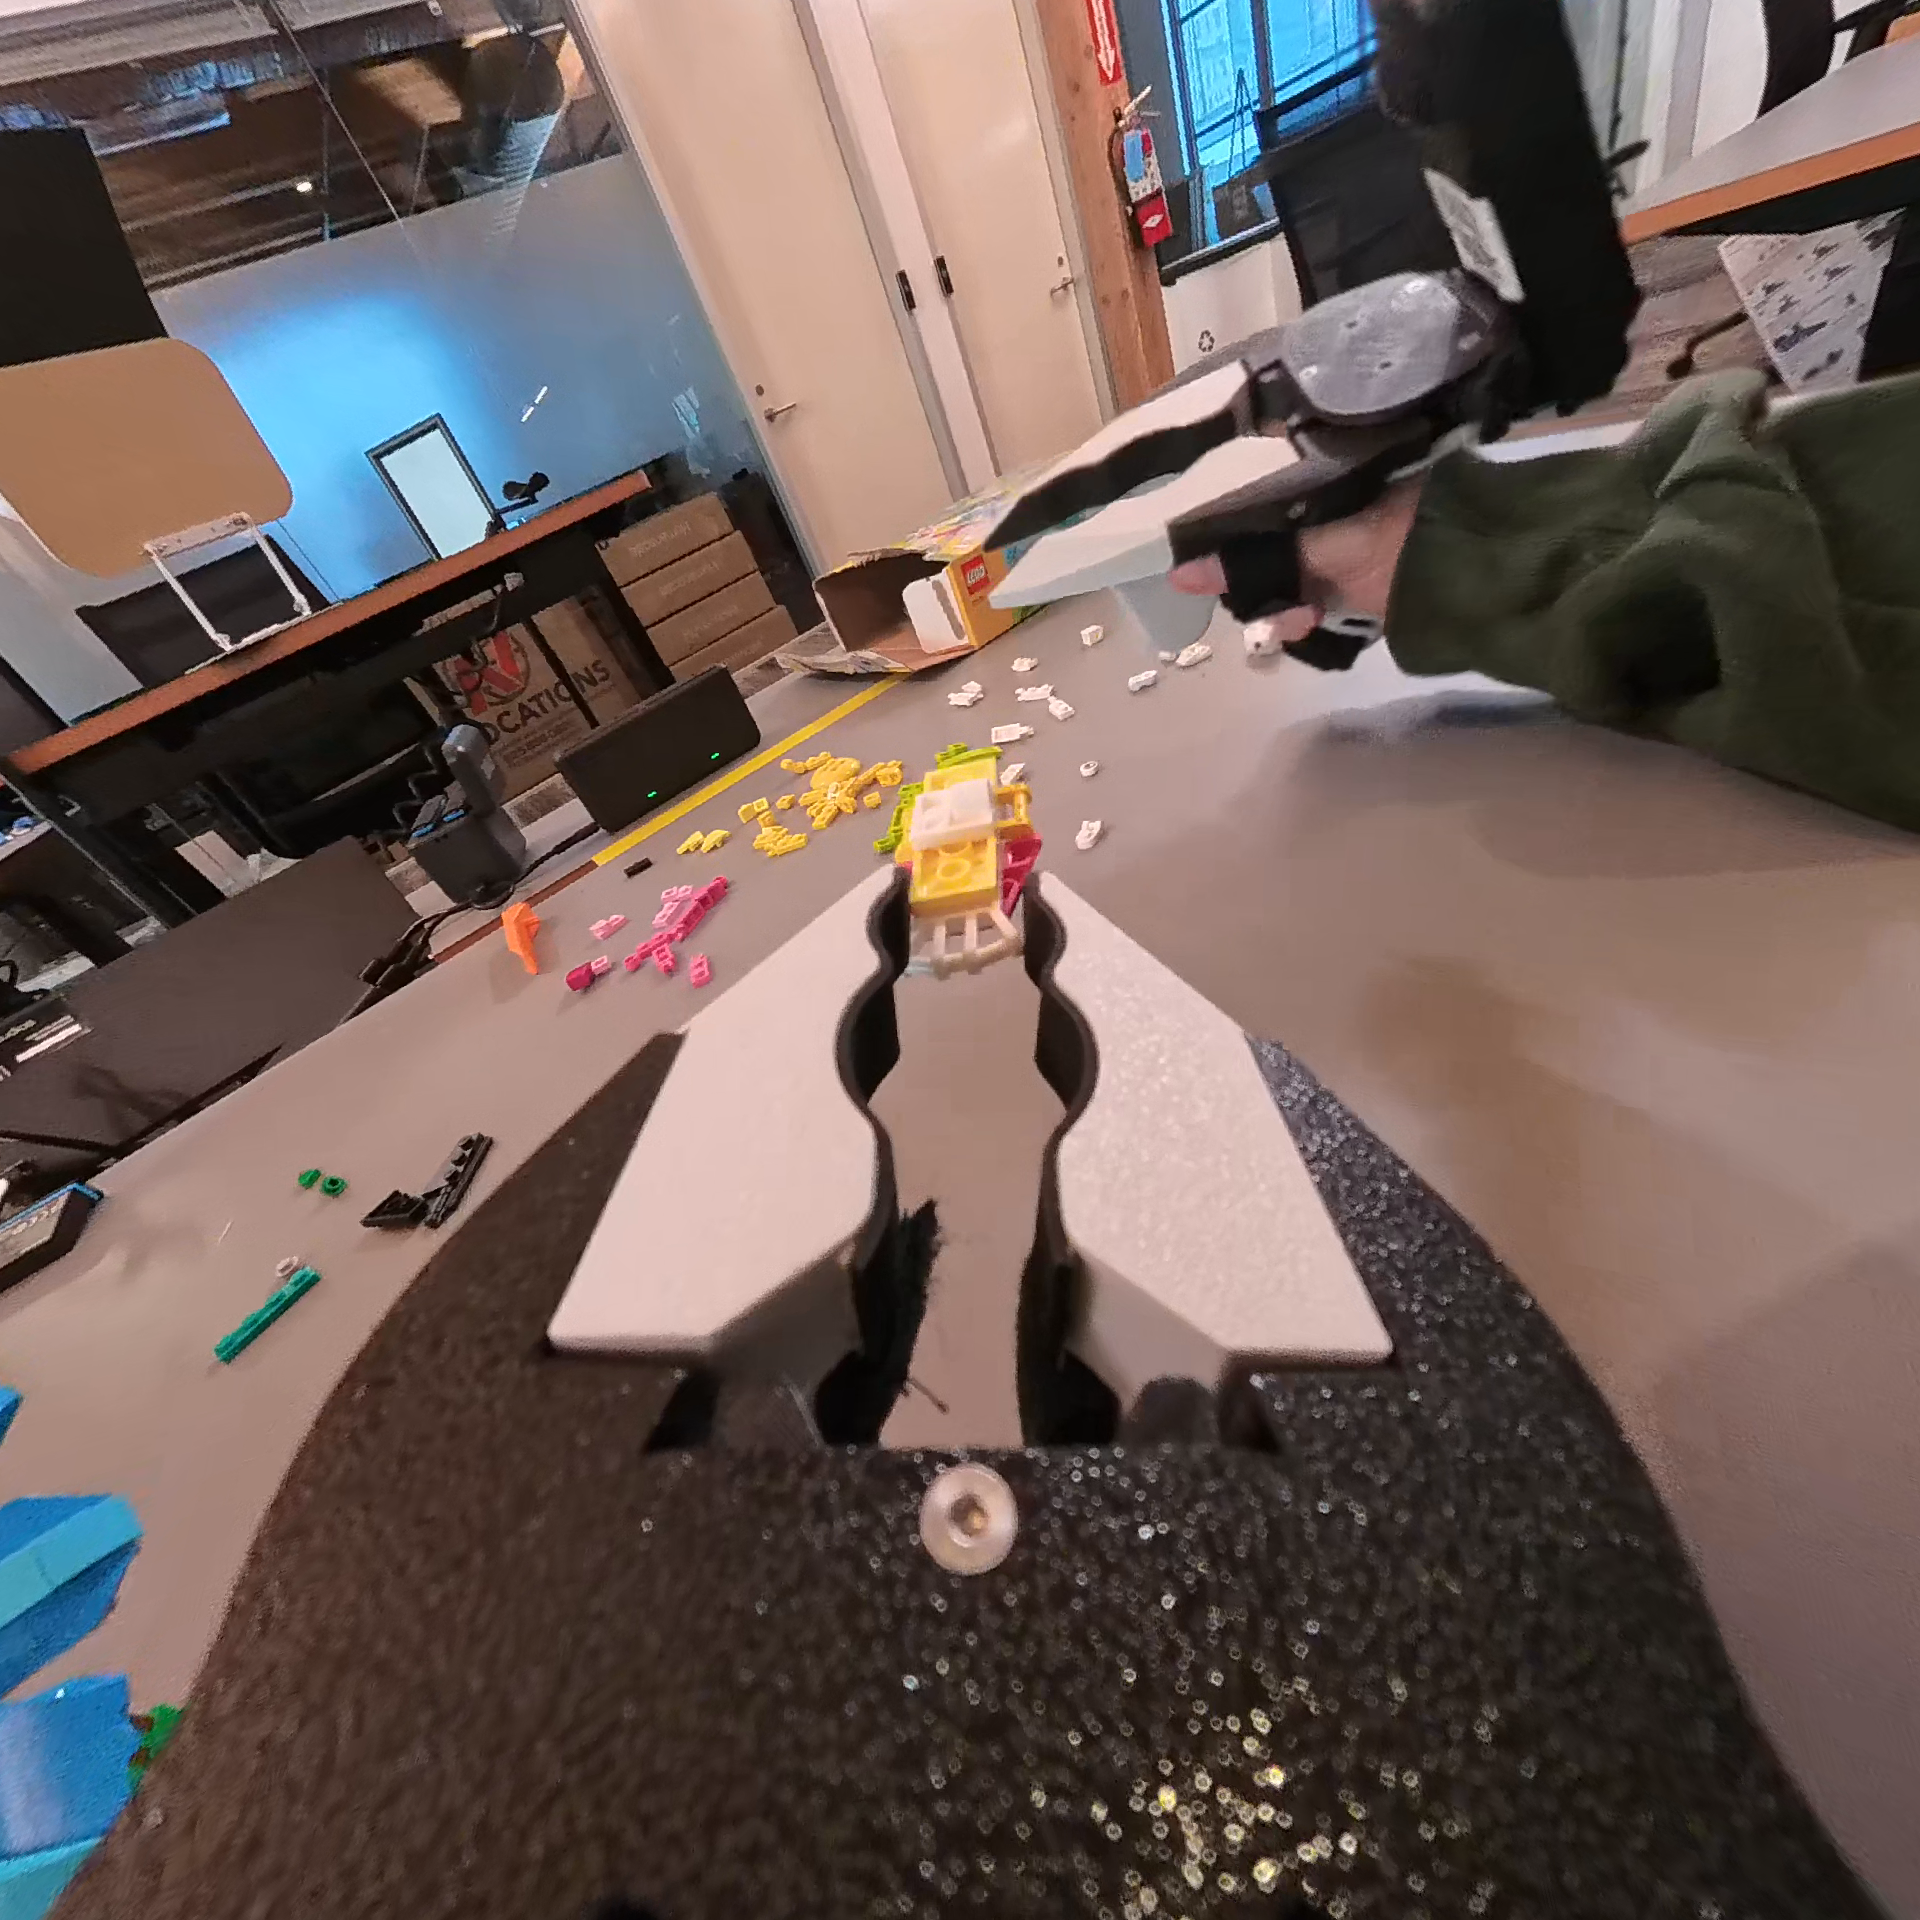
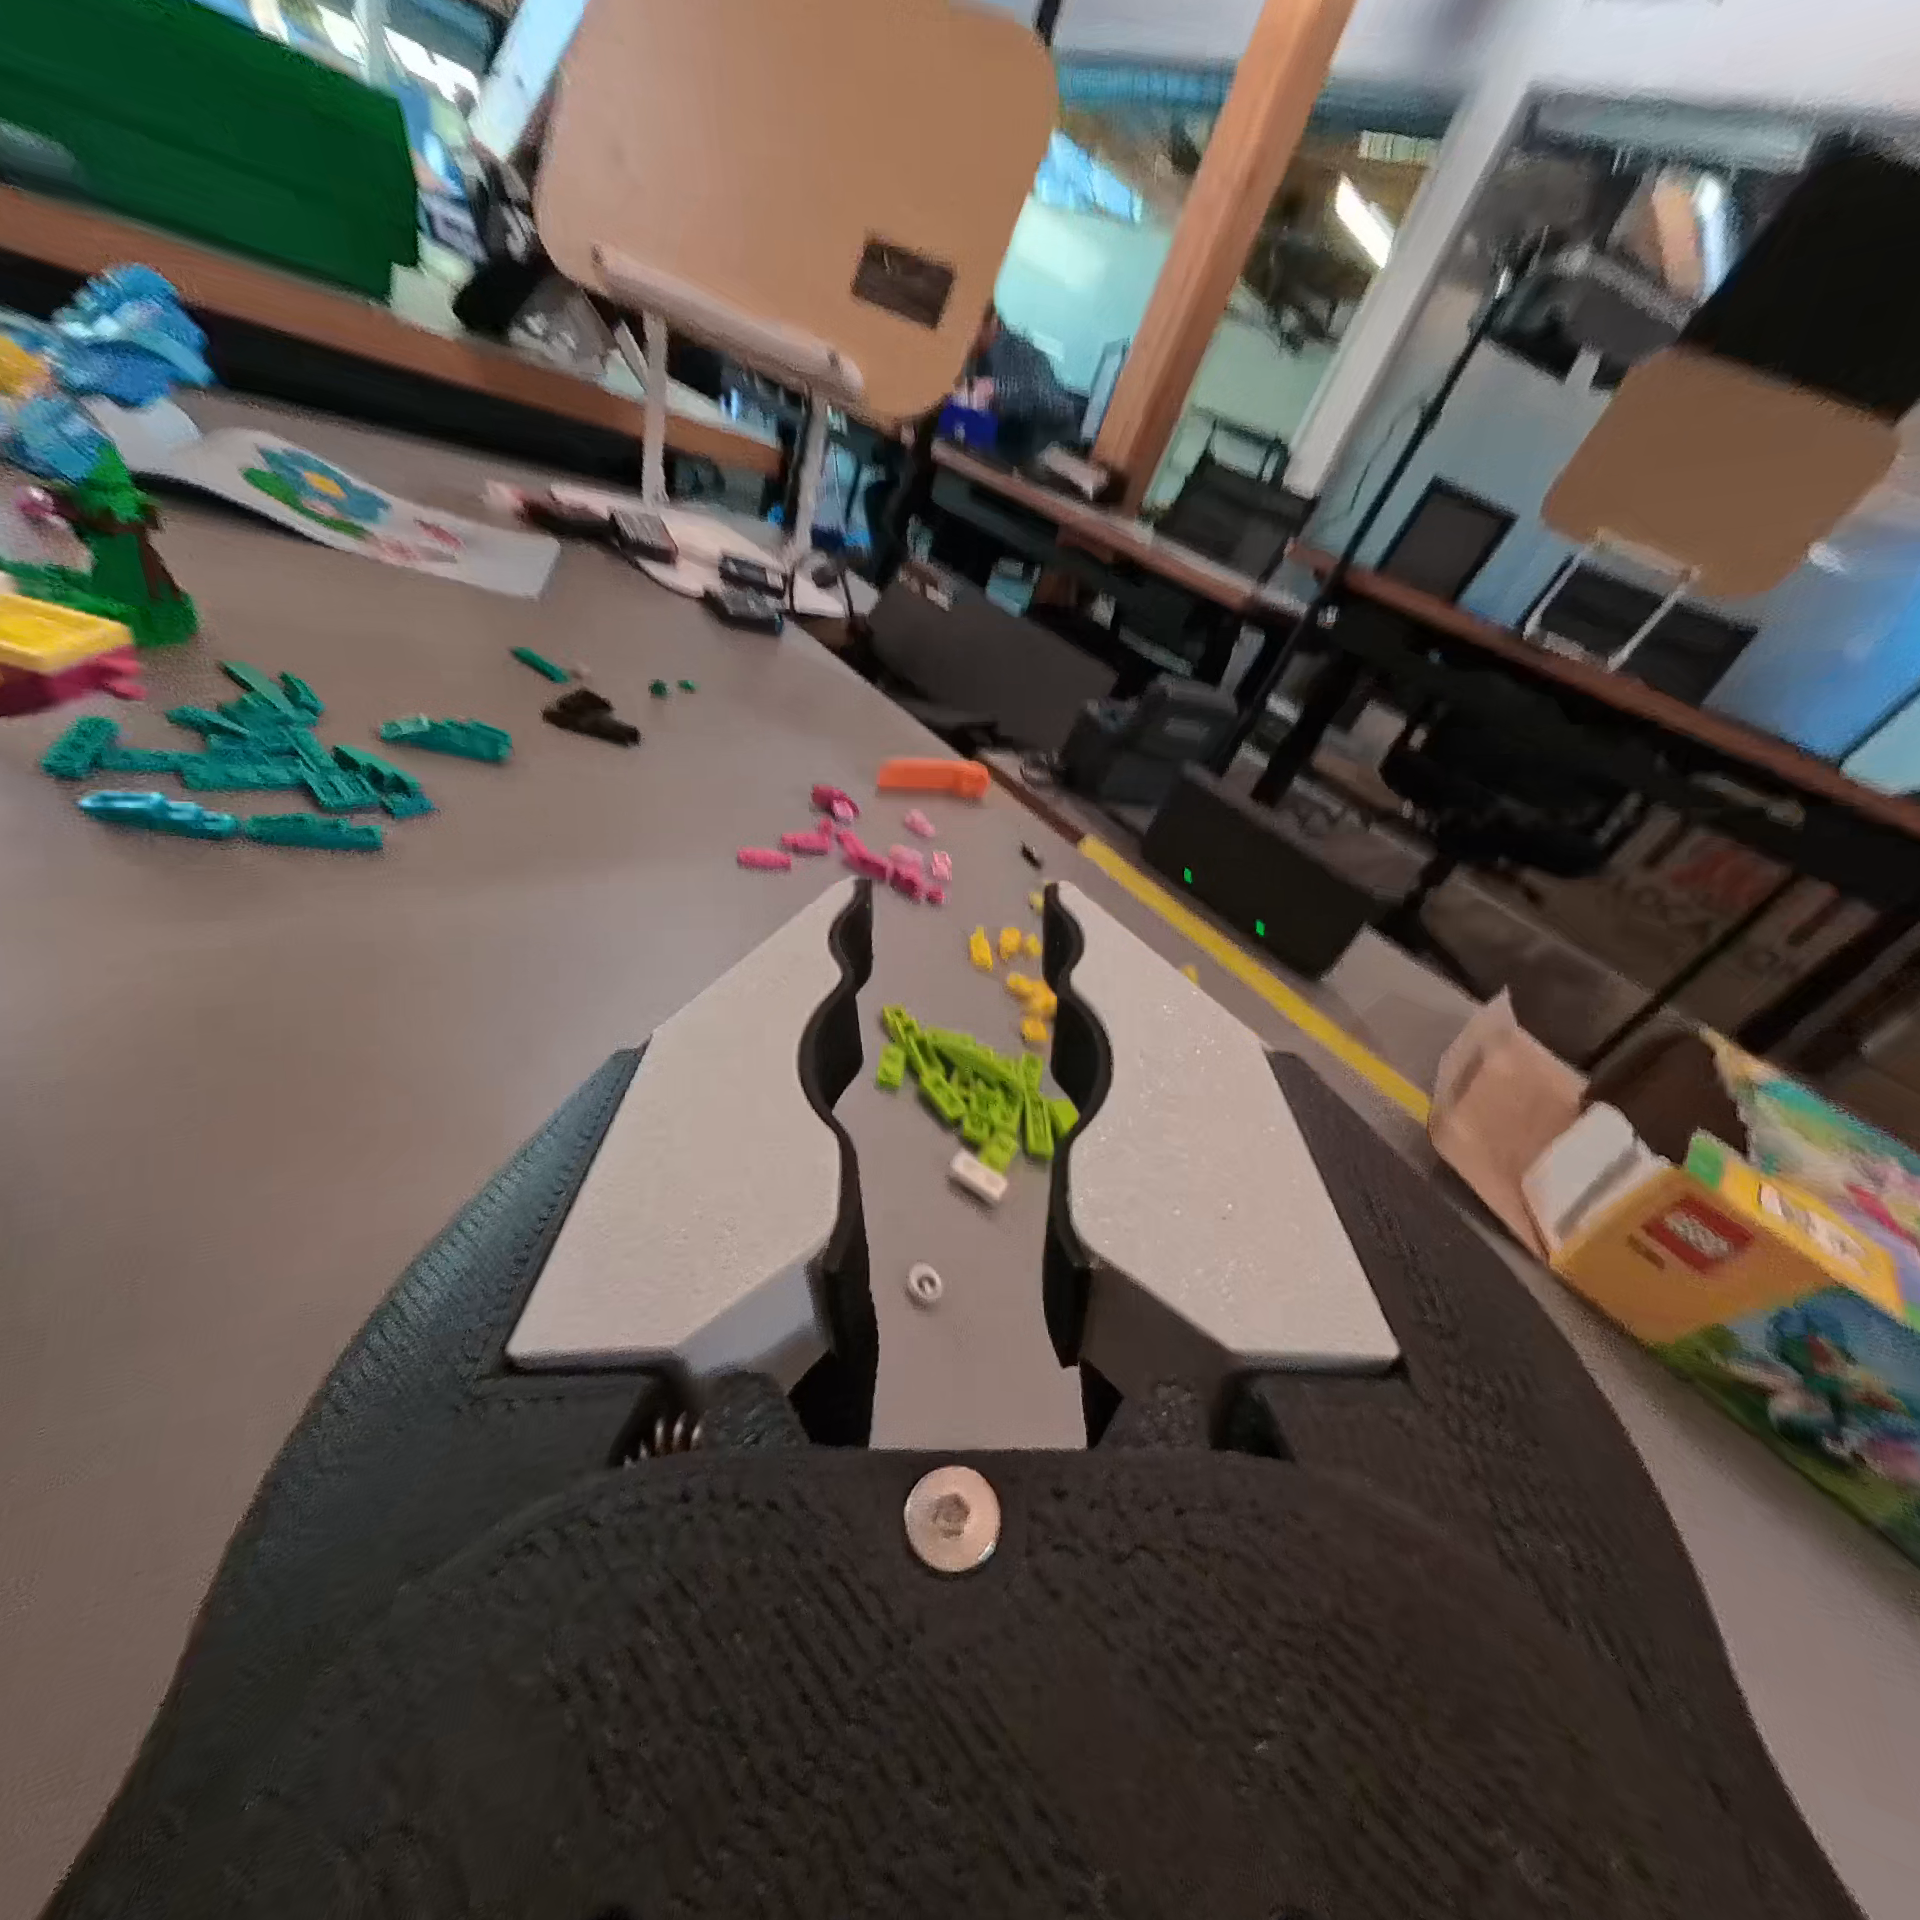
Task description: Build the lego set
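Grey bench (image 1: 1455,935) carries sorted pieces; left tool (image 1: 961,914) grips the yellow assembly (image 1: 961,847) lengthwise, while right tool (image 2: 951,904), released and empty, points over lime pieces (image 2: 977,1081).

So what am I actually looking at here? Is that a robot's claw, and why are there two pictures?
No robot: a person holds a two-finger gripper in each hand, each carrying a camera that looks forward along its fingers. That gives two pictures.

The left wrist view shows the left gripper clamped on a small yellow, white and pink lego assembly, the part being built. Farther off in that view is the right gripper, held by a hand in a green sleeve.

The right wrist view shows the right gripper open and empty over the grey table.

Loose pieces lie sorted by colour: lime pieces, yellow pieces, pink pieces, teal pieces and white pieces. The set's opened box lies at the side.
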{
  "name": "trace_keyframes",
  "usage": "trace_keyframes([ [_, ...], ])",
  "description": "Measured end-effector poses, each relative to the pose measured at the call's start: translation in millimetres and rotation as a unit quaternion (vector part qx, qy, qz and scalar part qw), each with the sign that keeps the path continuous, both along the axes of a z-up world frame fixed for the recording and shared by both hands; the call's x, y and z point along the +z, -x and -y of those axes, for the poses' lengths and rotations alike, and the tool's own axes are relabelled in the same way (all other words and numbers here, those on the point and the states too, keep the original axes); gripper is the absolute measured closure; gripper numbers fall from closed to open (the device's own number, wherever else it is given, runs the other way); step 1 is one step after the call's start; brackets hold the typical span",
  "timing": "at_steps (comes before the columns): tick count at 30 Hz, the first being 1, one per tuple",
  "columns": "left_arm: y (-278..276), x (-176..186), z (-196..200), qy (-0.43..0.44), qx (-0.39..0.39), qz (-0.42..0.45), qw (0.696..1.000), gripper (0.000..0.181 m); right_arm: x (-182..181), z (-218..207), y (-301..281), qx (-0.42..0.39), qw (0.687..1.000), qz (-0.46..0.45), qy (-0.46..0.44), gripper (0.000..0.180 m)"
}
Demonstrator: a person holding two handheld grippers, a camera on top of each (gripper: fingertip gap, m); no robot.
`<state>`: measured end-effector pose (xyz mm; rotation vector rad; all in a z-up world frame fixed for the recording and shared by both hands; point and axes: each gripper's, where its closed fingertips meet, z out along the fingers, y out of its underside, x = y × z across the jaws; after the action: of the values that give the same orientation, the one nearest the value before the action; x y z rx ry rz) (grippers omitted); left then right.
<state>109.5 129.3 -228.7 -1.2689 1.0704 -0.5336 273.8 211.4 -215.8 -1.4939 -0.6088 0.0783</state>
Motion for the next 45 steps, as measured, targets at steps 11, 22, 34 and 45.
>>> trace_keyframes([
  [11, 2, 0, -4, 0.003, 0.007, 0.0, 1.0, 0.162, -59, -34, -115, -0.116, 0.958, 0.067, 0.254, 0.155],
  [22, 2, -2, -6, 0.008, 0.006, -0.004, 1.0, 0.161, -63, -49, -189, -0.136, 0.932, 0.014, 0.336, 0.157],
  [34, 1, -3, -3, 0.011, -0.004, -0.005, 1.0, 0.162, -68, -29, -219, -0.206, 0.903, -0.092, 0.367, 0.155],
  [45, 2, -2, -3, 0.009, -0.004, -0.004, 1.0, 0.161, -87, 1, -217, -0.212, 0.883, -0.115, 0.403, 0.164],
])
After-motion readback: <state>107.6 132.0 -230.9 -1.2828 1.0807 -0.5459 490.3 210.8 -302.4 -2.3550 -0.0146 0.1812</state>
